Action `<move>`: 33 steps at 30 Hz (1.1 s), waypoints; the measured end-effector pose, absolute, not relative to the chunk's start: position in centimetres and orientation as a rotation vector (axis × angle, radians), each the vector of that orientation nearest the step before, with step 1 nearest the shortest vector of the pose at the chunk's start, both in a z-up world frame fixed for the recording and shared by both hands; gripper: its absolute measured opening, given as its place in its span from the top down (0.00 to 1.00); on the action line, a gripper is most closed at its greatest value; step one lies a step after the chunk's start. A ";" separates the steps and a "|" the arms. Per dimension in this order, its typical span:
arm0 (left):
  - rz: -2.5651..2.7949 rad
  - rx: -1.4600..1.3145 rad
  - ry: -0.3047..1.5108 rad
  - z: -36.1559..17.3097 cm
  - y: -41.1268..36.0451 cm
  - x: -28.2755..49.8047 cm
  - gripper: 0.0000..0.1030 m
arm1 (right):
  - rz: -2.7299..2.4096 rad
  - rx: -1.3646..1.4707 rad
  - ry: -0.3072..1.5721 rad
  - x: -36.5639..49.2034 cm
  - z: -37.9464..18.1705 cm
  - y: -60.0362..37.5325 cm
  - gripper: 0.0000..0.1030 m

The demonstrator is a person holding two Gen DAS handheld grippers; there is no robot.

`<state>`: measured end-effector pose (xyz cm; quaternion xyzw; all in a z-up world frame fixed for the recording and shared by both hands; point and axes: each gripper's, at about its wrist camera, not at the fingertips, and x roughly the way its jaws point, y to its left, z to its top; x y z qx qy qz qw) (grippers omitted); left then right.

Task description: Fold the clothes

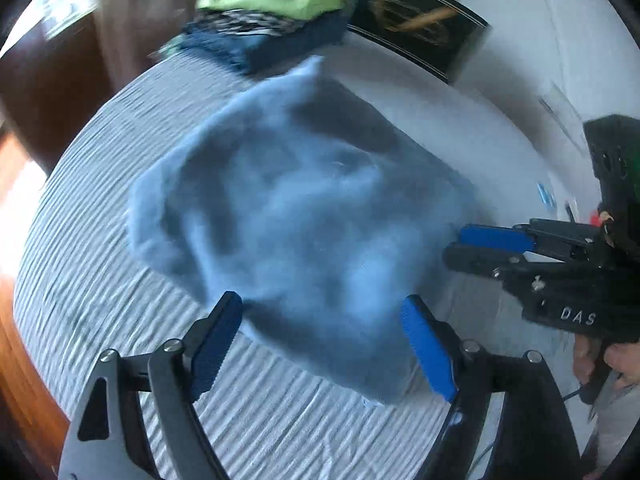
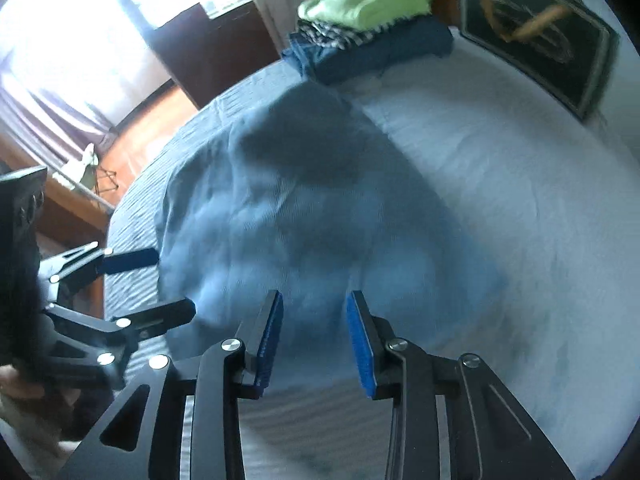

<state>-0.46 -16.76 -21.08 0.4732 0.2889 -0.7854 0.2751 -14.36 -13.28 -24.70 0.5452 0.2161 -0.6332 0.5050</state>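
Blue cloth, a soft light-blue garment (image 1: 304,216), is seen in the left wrist view spread in a rumpled, roughly squared heap on the striped bedcover of the bed (image 1: 100,280), presumably laid there so that its edges can be reached from both sides. The left gripper (image 1: 322,316) is held low over the near hem with its jaws spread wide and nothing between them, and the right gripper (image 1: 464,246) is brought in from the side with its jaws nearly closed at the cloth's edge (whether fabric is pinched cannot be told through the blur). A stack of folded clothes (image 1: 264,24), green on top, is kept at the far end, likely as the place for finished pieces. In the right wrist view the garment (image 2: 304,216) fills the middle, and the right gripper (image 2: 314,300) is shown with jaws partly open and empty above it; the left gripper (image 2: 172,284) stands open at the cloth's left border. The garment's kind, sleeves and fold lines are lost to motion blur, and a dark framed picture (image 2: 536,32) is cut off by the rim.
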 end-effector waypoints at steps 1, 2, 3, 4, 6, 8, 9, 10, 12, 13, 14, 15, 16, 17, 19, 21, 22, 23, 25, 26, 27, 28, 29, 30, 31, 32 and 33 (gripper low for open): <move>-2.101 1.316 0.735 -21.7 -16.3 -0.6 0.20 | -1.534 1.326 0.509 -14.1 -24.7 -12.8 0.68; -2.076 1.369 0.704 -22.6 -16.4 -0.8 0.20 | -1.540 1.336 0.496 -13.8 -24.7 -12.4 0.68; -2.047 1.417 0.688 -23.6 -16.5 -1.0 0.20 | -1.545 1.346 0.483 -13.5 -24.6 -11.9 0.68; -2.038 1.438 0.686 -24.0 -16.6 -0.9 0.20 | -1.551 1.356 0.470 -13.2 -24.6 -11.5 0.67; -2.020 1.477 0.684 -24.7 -16.9 -0.6 0.20 | -1.562 1.376 0.444 -12.6 -24.5 -10.5 0.67; -2.034 1.466 0.701 -24.1 -17.2 -0.1 0.20 | -1.584 1.393 0.419 -12.0 -24.3 -9.6 0.67; -2.046 1.446 0.704 -23.5 -17.3 0.3 0.20 | -1.595 1.393 0.397 -11.8 -24.0 -9.0 0.67; -2.048 1.425 0.697 -22.8 -17.4 0.6 0.20 | -1.618 1.383 0.382 -11.7 -23.4 -8.4 0.65; -2.043 1.401 0.677 -21.5 -17.7 1.2 0.19 | -1.679 1.364 0.368 -11.4 -22.4 -7.1 0.65; -2.045 1.395 0.667 -21.1 -17.9 1.3 0.12 | -1.719 1.357 0.369 -11.3 -22.0 -6.5 0.65; -2.047 1.389 0.657 -20.7 -18.2 1.5 0.00 | -1.750 1.357 0.363 -11.3 -21.7 -6.0 0.64; -2.053 1.382 0.647 -20.4 -18.6 1.5 0.00 | -1.776 1.365 0.353 -11.3 -21.5 -5.6 0.64; -2.059 1.375 0.638 -20.0 -18.9 1.6 0.00 | -1.801 1.373 0.343 -11.2 -21.2 -5.2 0.64; -2.065 1.369 0.628 -19.6 -19.3 1.6 0.00 | -1.821 1.379 0.334 -10.7 -21.1 -5.2 0.64; -2.094 1.369 0.600 -19.0 -20.3 1.0 0.00 | -1.850 1.399 0.303 -10.4 -20.9 -5.1 0.64; -2.123 1.368 0.570 -18.4 -21.3 0.6 0.00 | -1.885 1.417 0.275 -11.3 -21.0 -5.9 0.64; -2.144 1.369 0.551 -18.5 -22.3 0.5 0.00 | -1.904 1.428 0.258 -11.4 -20.9 -6.0 0.63; -2.171 1.380 0.534 -18.4 -23.3 -0.2 0.00 | -1.927 1.441 0.232 -11.4 -20.8 -6.0 0.59; -2.222 1.412 0.496 -18.5 -25.1 -1.5 0.00 | -1.973 1.468 0.177 -11.5 -20.7 -6.1 0.39; -2.246 1.432 0.475 -18.7 -25.9 -2.1 0.00 | -2.001 1.484 0.141 -11.7 -20.7 -6.1 0.31; -2.269 1.452 0.454 -18.8 -26.7 -2.7 0.00 | -2.027 1.501 0.092 -11.6 -20.6 -6.1 0.21; -2.291 1.473 0.432 -18.9 -27.5 -3.3 0.00 | -2.052 1.519 0.040 -11.4 -20.6 -6.2 0.21; -2.301 1.501 0.413 -19.3 -27.9 -3.6 0.00 | -2.070 1.537 0.004 -11.4 -20.7 -6.2 0.21; -2.311 1.530 0.393 -19.6 -28.4 -3.9 0.00 | -2.086 1.556 -0.031 -11.3 -20.8 -6.3 0.21; -2.321 1.558 0.373 -20.0 -28.8 -4.2 0.00 | -2.101 1.572 -0.054 -11.4 -20.9 -6.5 0.21; -2.329 1.584 0.355 -20.3 -29.2 -4.4 0.00 | -2.112 1.584 -0.082 -11.2 -21.0 -6.6 0.21; -2.332 1.594 0.351 -20.8 -29.5 -4.3 0.00 | -2.124 1.596 -0.113 -10.9 -21.1 -6.7 0.21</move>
